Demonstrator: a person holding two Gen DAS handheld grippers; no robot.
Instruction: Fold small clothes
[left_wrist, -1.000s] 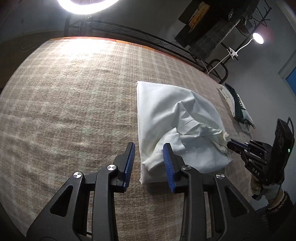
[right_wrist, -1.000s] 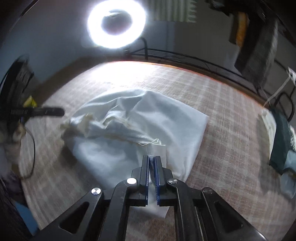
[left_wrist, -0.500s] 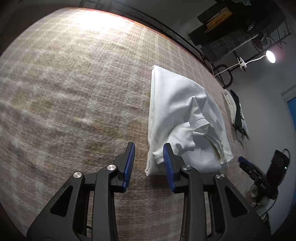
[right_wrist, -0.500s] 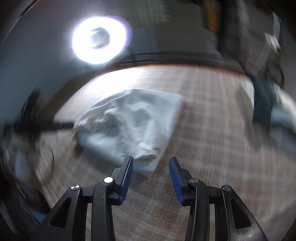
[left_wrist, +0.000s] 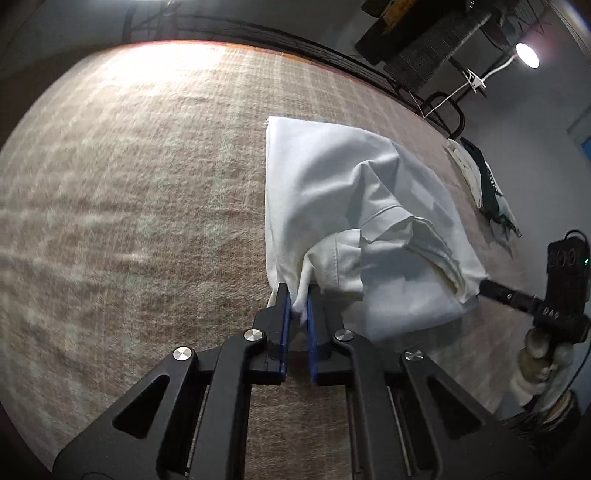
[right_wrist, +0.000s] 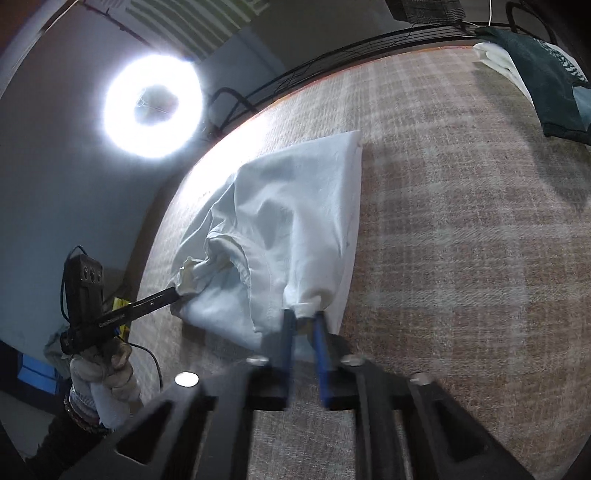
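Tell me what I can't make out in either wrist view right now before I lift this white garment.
- Right gripper: right wrist view, fingers motion-blurred; how much white garment they hold is unclear.
- Garment's lower layers: both views, hidden under its folded top.
- Dark green clothes: right wrist view, cut off by the image edge.
- Left gripper: cloth bunched between the pads hides grip depth.

Two close wrist fisheyes looking along their fingers, facing each other's side, sharing white garment on checked cloth
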